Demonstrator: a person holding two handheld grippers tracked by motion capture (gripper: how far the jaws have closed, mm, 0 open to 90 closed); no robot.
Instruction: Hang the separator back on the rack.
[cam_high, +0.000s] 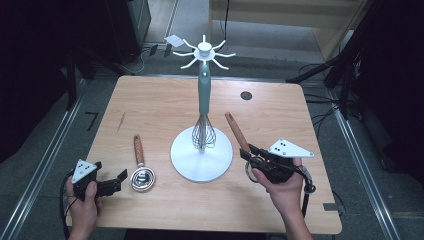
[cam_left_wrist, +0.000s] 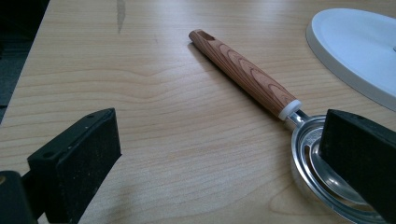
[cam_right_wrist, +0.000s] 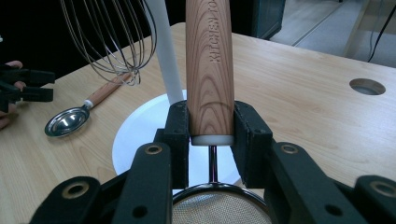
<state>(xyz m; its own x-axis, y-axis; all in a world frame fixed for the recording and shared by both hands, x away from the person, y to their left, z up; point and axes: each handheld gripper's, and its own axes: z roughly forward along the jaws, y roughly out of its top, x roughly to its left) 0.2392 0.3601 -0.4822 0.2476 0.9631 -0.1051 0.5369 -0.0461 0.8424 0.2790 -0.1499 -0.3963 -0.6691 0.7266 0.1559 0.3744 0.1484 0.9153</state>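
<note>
High view: the right tongs (cam_high: 251, 156), near the worktop's (cam_high: 150, 100) right front corner, are clamped on the wooden handle of a small mesh strainer (cam_high: 237, 131), the handle slanting up and away toward the far edge. The white hanging stand (cam_high: 202, 154) rises from the middle of the worktop, its hooked crown past the far edge in this view, with a wire whisk (cam_high: 203, 131) already hanging against its teal post. The left tongs (cam_high: 120, 179) rest near the left front corner, spread and holding nothing, just beside a metal scoop (cam_high: 142, 178) with a wooden handle that lies flat left of the stand's base. The step in hand appears to be carrying the strainer to the stand; the next move would call for lifting it to the crown and slipping the handle's end onto a free hook, clear of the whisk. Left gripper view: the scoop (cam_left_wrist: 252, 79) lies on the worktop, its bowl partly behind the right-hand jaw, jaws wide apart. Right gripper view: both pads press the strainer (cam_right_wrist: 209, 65) just above its white collar; the handle is pale-brown wood with printed lettering, a thin metal neck leading to a fine mesh bowl at the bottom edge; the whisk (cam_right_wrist: 109, 39) hangs at left.
</note>
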